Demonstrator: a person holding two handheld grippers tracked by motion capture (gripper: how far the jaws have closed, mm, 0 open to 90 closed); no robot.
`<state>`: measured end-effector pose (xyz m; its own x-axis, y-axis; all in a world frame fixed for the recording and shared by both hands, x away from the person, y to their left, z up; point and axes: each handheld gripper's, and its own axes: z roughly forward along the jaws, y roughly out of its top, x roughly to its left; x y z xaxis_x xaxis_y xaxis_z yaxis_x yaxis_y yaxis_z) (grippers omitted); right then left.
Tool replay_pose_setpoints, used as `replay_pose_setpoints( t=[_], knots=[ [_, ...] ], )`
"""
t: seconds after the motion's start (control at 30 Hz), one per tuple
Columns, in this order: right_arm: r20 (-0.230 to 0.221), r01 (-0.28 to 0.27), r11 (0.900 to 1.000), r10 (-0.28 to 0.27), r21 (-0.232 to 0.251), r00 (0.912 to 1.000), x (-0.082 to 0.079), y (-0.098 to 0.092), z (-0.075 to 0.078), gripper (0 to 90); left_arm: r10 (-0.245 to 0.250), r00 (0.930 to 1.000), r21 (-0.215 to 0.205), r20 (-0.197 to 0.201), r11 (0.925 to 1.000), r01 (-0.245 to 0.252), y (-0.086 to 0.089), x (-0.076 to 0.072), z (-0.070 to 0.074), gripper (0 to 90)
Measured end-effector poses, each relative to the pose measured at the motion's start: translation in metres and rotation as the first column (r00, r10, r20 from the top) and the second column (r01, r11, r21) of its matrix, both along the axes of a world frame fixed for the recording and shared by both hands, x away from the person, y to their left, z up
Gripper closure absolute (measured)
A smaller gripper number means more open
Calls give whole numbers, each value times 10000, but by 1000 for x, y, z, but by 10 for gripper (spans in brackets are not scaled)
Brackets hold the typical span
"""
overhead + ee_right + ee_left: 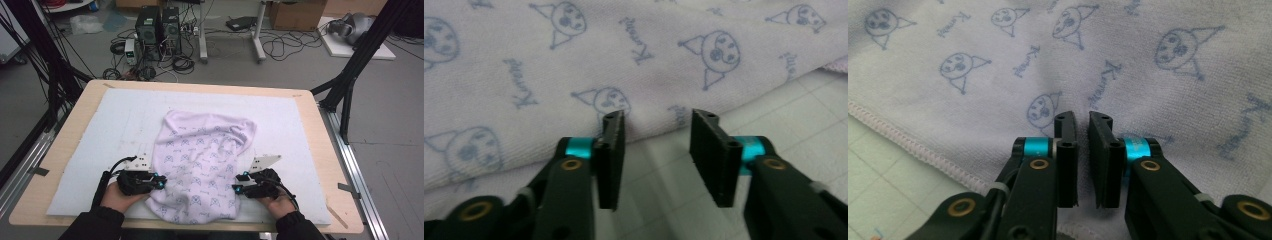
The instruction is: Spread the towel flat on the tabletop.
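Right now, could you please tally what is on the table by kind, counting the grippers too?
Printed towel: 1
White mat under it: 1
Handheld grippers: 2, the left gripper and the right gripper, one at each side edge of the towel
Total: 4

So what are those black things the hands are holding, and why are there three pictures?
Those are tongs, squeezing tools with two black jaws. A person holds one in each hand. The high view looks down from above the table: the left tongs and the right tongs sit at either side of a pale towel printed with little blue faces, lying rumpled on a white mat. The other two pictures come from small cameras riding on the tongs. In the left gripper view the jaws are almost together over the towel, though I can't tell if they pinch it. In the right gripper view the jaws stand apart at the towel's edge, holding nothing.
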<state>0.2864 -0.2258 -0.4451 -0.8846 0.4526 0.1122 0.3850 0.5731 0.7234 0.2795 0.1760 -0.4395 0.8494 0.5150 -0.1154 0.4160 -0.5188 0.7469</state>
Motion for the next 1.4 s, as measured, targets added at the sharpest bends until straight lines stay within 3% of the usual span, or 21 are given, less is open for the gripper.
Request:
replay_pose_setpoints(
  t=[0.07,0.13,0.3,0.37,0.43,0.57,0.6,0.67,0.73,0.83,0.93,1.1,1.17,1.3,1.4],
  knots=[
    [174,5,9999,-2,-142,9998,2,0,0,731,-56,10000,117,75,9999,55,-2,0,2,852],
    [-164,-77,9999,78,82,9998,6,-2,0,839,-33,9998,162,170,9999,30,-3,-1,4,860],
    [-120,-428,9991,429,49,9990,3,-1,2,873,156,9993,-232,336,9996,-149,1,0,11,862],
    [22,-172,9999,172,7,9998,3,-1,4,659,26,9998,-537,211,9986,-14,3,0,11,836],
    [-39,-60,9998,61,215,10000,4,-2,6,619,-81,9999,-758,107,9971,89,2,-1,11,651],
    [-186,-307,9967,322,753,9993,2,-2,8,498,-391,9992,-910,20,9951,391,3,-5,13,472],
    [-246,-313,9968,332,729,9991,2,0,7,472,-419,9991,-902,33,9950,420,2,-6,12,466],
    [-180,-414,9984,421,379,9990,3,5,3,477,-452,9990,-597,-67,9972,447,-1,-5,8,480],
    [-50,-433,9990,433,94,9990,4,11,1,544,-485,9988,-322,91,9983,487,-6,-6,4,620],
    [188,-739,9973,739,17,9971,7,16,1,725,-584,9980,-432,-260,9974,572,-7,-3,5,839],
    [-119,-918,9954,922,270,9957,13,16,1,862,-470,9987,-516,-209,9976,459,-5,0,8,872],
    [147,-962,9939,956,538,9953,15,10,16,874,-86,9997,-825,212,9965,103,4,2,24,880],
    [305,-957,9930,937,698,9951,16,10,26,874,149,9998,-961,141,9953,-135,8,6,30,881],
    [686,-854,9913,788,1000,9945,27,15,48,875,712,9970,-878,302,9938,-683,12,18,38,882],
    [684,-771,9925,707,953,9951,41,27,56,875,1268,9914,-662,335,9900,-1244,12,32,37,882]
  ],
)
